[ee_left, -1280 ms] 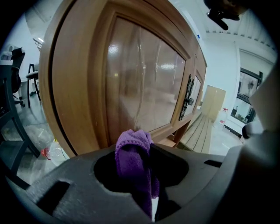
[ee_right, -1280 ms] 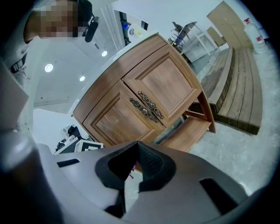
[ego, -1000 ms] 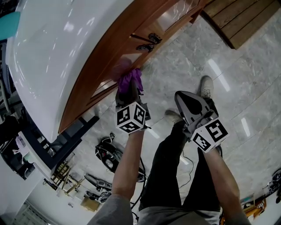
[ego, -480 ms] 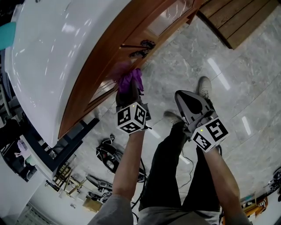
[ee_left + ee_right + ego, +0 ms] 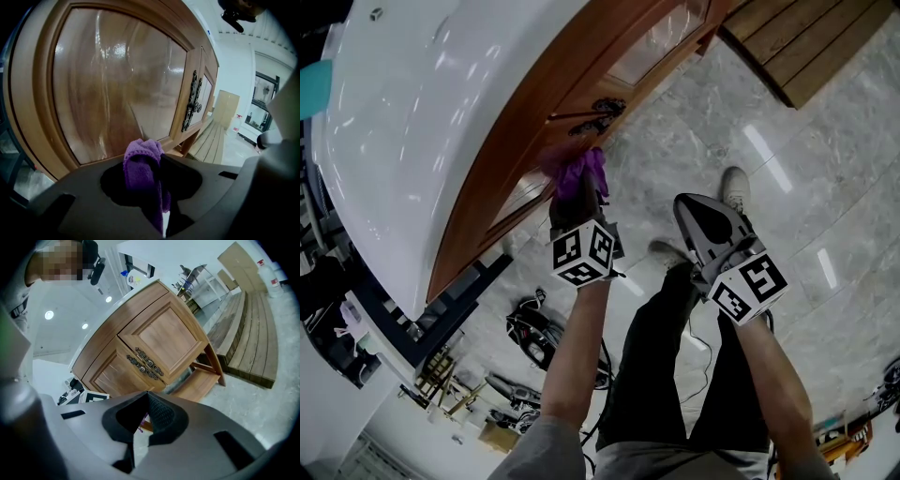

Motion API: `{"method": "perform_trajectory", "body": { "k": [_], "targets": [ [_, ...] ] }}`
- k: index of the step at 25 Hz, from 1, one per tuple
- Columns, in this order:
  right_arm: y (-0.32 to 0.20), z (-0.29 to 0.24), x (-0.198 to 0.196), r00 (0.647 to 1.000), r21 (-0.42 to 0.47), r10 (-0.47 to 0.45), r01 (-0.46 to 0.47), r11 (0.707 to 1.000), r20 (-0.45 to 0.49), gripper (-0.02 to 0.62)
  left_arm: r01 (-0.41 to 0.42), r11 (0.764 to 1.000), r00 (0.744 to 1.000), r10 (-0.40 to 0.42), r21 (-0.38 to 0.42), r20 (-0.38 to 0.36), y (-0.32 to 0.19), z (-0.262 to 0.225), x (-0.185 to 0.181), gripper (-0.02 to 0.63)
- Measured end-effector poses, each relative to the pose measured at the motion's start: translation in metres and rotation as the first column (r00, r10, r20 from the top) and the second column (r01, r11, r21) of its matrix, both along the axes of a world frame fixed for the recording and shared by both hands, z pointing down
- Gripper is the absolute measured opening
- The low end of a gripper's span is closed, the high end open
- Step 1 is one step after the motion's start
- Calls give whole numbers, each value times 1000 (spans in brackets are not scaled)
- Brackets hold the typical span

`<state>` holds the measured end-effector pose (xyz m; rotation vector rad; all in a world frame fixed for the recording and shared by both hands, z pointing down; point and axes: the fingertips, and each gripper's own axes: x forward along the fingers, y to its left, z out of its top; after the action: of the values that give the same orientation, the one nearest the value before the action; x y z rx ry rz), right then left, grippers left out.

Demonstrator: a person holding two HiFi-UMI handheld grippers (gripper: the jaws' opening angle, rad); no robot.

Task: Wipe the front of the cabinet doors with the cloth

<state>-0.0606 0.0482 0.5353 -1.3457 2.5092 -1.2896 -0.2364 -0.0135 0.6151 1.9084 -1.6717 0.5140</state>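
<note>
Left gripper view showed the purple cloth point(image 5: 143, 166) bunched up and clamped between the jaws of the left gripper point(image 5: 158, 192). Its folded top was held against the lower edge of the glossy cabinet door point(image 5: 112, 89). Firm contact could not be confirmed there, though in the head view a purple reflection was seen meeting the cloth on the wood.

Only a short wad was left proud of the jaws. If the stroke were pressed too hard or tilted, the varnish could be scraped by the hard jaw tips instead of being wiped. The ornate metal handles point(image 5: 191, 101) were set just along the door's edge. The loose knit could be snagged on them by a stroke carried that way, and the cloth dragged out of the grip.

The right gripper point(image 5: 140, 420) was held well apart from the cabinet, jaws closed on nothing, so no help could be expected from it. Cables point(image 5: 534, 328) lay on the floor point(image 5: 825, 187) near the feet, and could be caught by a sidestep.
</note>
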Motion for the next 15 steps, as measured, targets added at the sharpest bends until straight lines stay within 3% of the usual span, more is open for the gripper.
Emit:
{"method": "perform_trajectory", "body": {
  "k": [15],
  "targets": [
    [-9,4,25,1000,-10,27,-27,1000,1,8,-27,1000,1000,27,-2,-16,-18,2,32,110]
  ]
}}
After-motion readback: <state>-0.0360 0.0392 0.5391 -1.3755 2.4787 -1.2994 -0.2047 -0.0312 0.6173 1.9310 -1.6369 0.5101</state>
